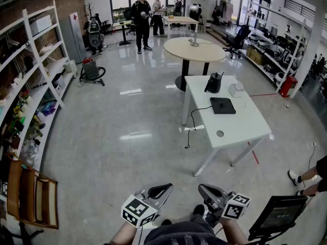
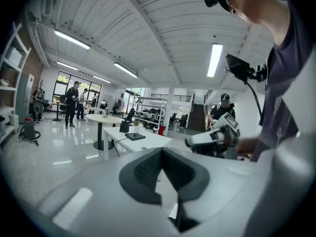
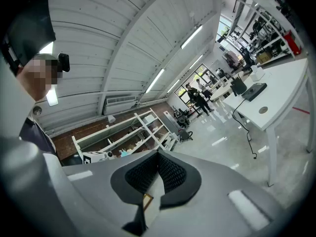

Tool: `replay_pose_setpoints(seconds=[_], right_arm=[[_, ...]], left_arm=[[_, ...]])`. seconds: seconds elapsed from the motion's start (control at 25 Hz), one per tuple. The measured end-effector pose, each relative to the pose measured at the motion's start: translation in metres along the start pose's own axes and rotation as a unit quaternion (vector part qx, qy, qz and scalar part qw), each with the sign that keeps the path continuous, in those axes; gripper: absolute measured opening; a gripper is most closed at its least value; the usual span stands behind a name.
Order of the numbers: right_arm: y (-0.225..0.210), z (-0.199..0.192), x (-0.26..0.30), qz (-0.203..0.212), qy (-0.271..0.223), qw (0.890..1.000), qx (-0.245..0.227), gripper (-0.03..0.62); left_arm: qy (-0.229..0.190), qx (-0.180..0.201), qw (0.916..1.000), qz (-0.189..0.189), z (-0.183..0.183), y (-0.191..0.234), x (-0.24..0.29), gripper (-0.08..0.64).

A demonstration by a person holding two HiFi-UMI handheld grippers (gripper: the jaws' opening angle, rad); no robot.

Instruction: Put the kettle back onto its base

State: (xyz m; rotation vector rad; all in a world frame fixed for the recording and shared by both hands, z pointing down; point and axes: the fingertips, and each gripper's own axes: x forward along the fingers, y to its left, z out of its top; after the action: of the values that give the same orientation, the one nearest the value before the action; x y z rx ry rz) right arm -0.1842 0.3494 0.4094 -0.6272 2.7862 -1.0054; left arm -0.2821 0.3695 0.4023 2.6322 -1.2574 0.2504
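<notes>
A black kettle (image 1: pixel 214 82) stands at the far end of a white table (image 1: pixel 240 124), apart from its flat black base (image 1: pixel 223 105), which lies mid-table with a cord hanging off the left edge. Both grippers are held low, close to the person's body and well short of the table. My left gripper (image 1: pixel 167 188) and my right gripper (image 1: pixel 203 189) are shut with nothing in them. From the left gripper view the shut jaws (image 2: pixel 162 150) point toward the kettle (image 2: pixel 124 126) and base (image 2: pixel 135 136), far off. The right gripper (image 3: pixel 158 154) sees the kettle (image 3: pixel 239 86) and base (image 3: pixel 254 91) at the far right.
A white box (image 1: pixel 236 89) sits beside the kettle. A round table (image 1: pixel 194 49) stands behind the white one. White shelves (image 1: pixel 30 86) line the left wall, with a vacuum cleaner (image 1: pixel 92 70) near them. People (image 1: pixel 142 19) stand at the back. A screen on a stand (image 1: pixel 278 213) is at the lower right.
</notes>
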Motion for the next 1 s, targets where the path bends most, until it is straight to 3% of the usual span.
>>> replay_pose_setpoints(seconds=[0.28, 0.64, 0.8, 1.0], right_arm=[[-0.044, 0.036, -0.024, 0.015, 0.005, 1.000, 0.006, 0.002], [-0.115, 0.076, -0.085, 0.007, 0.000, 1.000, 0.022, 0.002], [-0.135, 0.088, -0.108, 0.032, -0.011, 0.999, 0.030, 0.002], [-0.165, 0.107, -0.126, 0.054, -0.011, 0.998, 0.038, 0.002]], left_arm=[[0.013, 0.000, 0.9999, 0.006, 0.013, -0.016, 0.063, 0.002], [0.038, 0.020, 0.9990, -0.014, 0.035, -0.057, 0.161, 0.002], [0.070, 0.037, 0.9967, -0.016, 0.039, -0.072, 0.199, 0.002], [0.073, 0.065, 0.9951, -0.010, 0.057, -0.084, 0.248, 0.002]])
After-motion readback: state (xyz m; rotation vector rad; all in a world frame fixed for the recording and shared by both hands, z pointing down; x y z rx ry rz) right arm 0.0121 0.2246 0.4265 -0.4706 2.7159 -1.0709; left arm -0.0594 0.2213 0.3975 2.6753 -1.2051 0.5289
